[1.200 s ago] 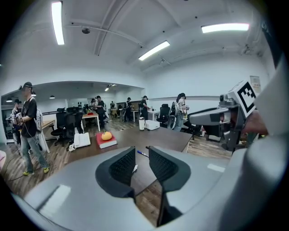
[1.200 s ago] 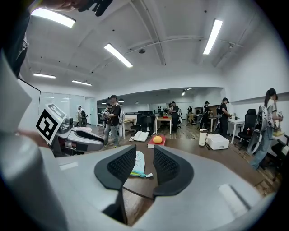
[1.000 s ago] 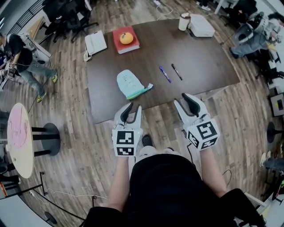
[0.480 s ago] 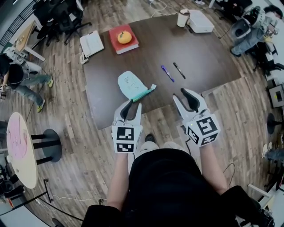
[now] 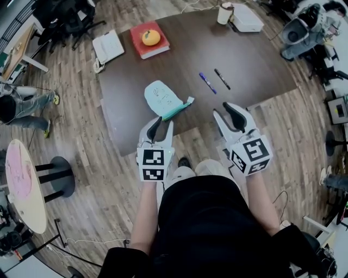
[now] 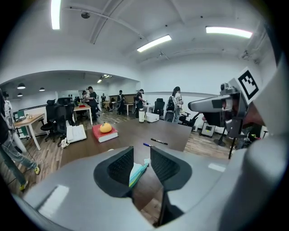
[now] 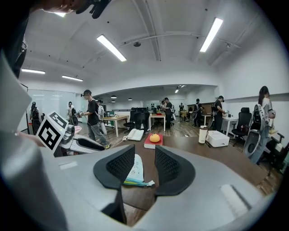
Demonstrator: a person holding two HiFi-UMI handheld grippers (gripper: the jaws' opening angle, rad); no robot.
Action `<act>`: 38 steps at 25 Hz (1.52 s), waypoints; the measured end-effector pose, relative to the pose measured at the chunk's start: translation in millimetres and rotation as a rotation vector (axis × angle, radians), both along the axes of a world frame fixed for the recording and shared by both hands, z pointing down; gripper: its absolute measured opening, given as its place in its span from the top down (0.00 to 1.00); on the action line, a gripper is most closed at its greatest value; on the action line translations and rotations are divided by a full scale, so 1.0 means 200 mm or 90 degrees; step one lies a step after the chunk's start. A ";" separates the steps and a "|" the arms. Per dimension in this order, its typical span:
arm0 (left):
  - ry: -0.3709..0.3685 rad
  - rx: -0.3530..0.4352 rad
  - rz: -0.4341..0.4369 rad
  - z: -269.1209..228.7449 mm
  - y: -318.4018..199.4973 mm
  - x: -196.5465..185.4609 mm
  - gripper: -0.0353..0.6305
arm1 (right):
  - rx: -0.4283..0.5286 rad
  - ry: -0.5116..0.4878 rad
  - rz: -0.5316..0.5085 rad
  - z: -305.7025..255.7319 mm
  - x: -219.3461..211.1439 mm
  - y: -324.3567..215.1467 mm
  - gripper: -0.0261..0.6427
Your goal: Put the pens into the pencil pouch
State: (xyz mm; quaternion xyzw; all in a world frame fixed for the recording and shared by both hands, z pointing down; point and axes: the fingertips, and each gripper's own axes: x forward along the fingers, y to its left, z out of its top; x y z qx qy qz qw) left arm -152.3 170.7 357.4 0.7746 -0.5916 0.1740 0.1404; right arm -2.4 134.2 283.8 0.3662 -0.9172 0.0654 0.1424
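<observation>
The left gripper [image 5: 162,126] is held with its jaws wide apart, these having just been opening, and nothing is gripped or touched: only the pouch [image 5: 163,100] is seen through the gap, farther off. The right gripper [image 5: 224,115] is likewise held open and empty, to the right of the pouch and nearer the person. The pouch, pale blue with a teal edge, is laid flat on the table [image 5: 255,59], close to its near edge. The blue pen [image 5: 207,83] and the black pen [image 5: 222,79] are laid side by side without touching, right of the pouch and a little beyond it, with bare tabletop between them and it. Both grippers are held about at the table's near edge, short of the pouch, the left one straight before it. Beyond the pouch a wide bare stretch is left; a book [image 5: 163,50] with an orange [image 5: 151,37] on it and a phone [image 5: 107,48] are set well beyond it to the left, a cup [image 5: 224,13] and a box [image 5: 247,20] well beyond it to the right
</observation>
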 end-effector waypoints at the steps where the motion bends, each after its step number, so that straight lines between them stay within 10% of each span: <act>1: 0.001 -0.005 0.001 0.02 0.00 0.00 0.77 | -0.003 0.004 0.001 0.01 0.00 0.00 0.78; 38: -0.046 -0.202 -0.059 0.87 -0.14 -0.22 0.76 | -0.077 0.051 -0.048 0.27 -0.08 -0.25 0.78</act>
